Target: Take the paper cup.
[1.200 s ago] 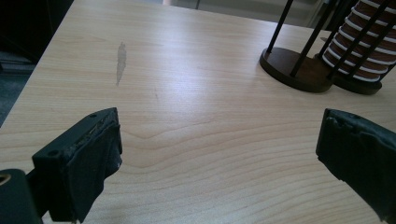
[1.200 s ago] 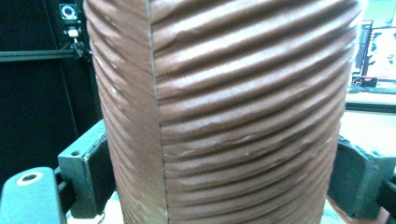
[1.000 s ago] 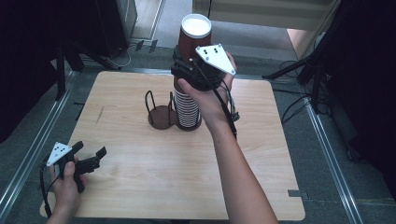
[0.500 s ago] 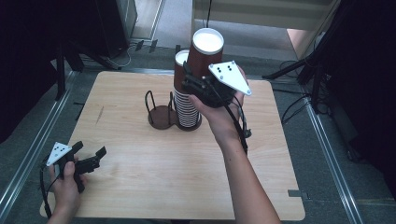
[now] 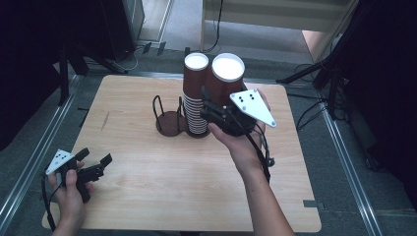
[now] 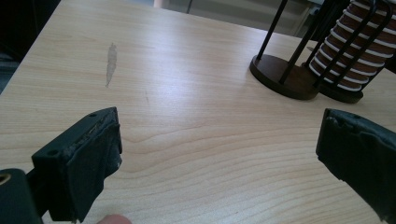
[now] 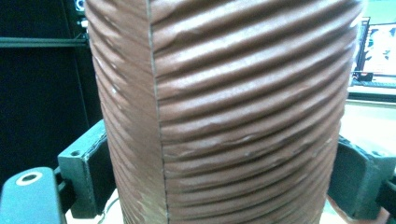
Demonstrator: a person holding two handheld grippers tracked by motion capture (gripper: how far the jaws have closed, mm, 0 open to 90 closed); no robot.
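Observation:
My right gripper (image 5: 217, 106) is shut on a brown ribbed paper cup (image 5: 224, 77) with a white inside, held upright above the table, just right of the stack. The same cup (image 7: 224, 107) stands between both pads in the right gripper view. A tall stack of brown cups (image 5: 195, 101) stands in one bay of a black wire cup holder (image 5: 168, 119); the bay on its left is empty. My left gripper (image 5: 92, 161) rests open near the table's front left corner. Nothing lies between its pads (image 6: 91, 154), which point toward the holder (image 6: 280, 77) and stack (image 6: 357, 51).
The wooden table (image 5: 147, 196) has a grey smudge (image 6: 111, 63) on its left half. Metal floor rails (image 5: 34, 157) run along both sides. Black stand legs (image 5: 319, 73) and cables lie beyond the far right corner.
My right gripper has carried the cup off the top of the stack, rightward and a little down, to beside the stack. The left gripper has stayed put.

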